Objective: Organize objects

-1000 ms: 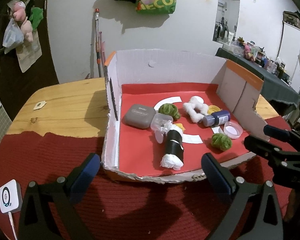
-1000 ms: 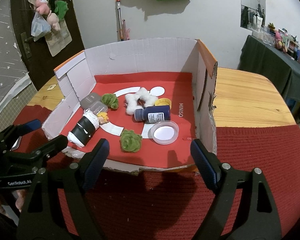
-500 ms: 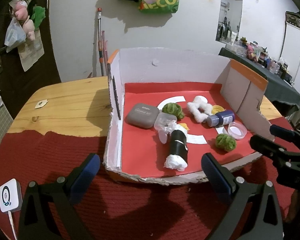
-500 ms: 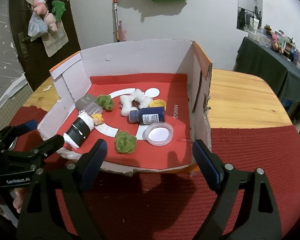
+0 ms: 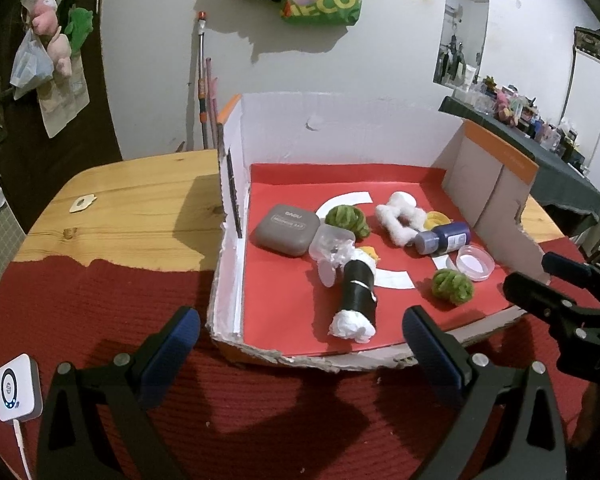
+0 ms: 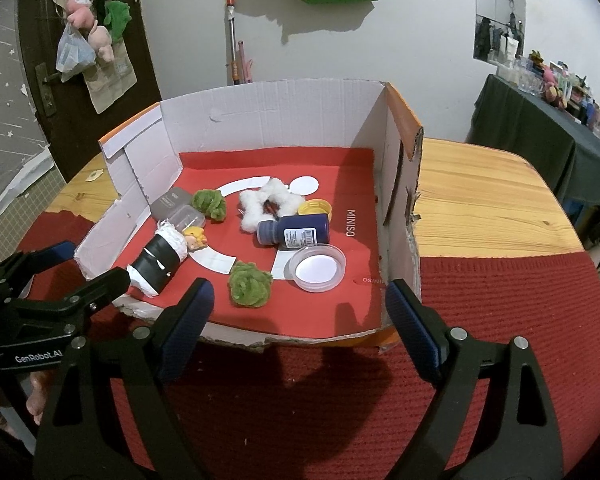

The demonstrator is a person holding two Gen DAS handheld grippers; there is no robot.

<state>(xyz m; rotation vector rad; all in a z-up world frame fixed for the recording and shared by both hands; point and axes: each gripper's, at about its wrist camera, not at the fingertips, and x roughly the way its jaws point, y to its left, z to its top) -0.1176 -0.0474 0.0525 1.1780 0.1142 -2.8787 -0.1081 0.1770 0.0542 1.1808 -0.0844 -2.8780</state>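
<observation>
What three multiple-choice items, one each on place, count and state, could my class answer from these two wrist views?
1. Where does the blue bottle lie?
A. inside the cardboard box
B. on the wooden tabletop
C. in a gripper

2. How many green yarn balls are there?
A. one
B. two
C. four

3. How are the left gripper and right gripper?
A. both shut on items
B. both open, empty
C. one holds the bottle

Answers: 1 A, it lies on its side on the box's red floor. 2 B, one far, one near. 3 B, the jaws are spread and hold nothing.

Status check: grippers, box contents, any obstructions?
Left gripper open, empty. Right gripper open, empty. Blue bottle lying in cardboard box among clutter. Approach unobstructed.
</observation>
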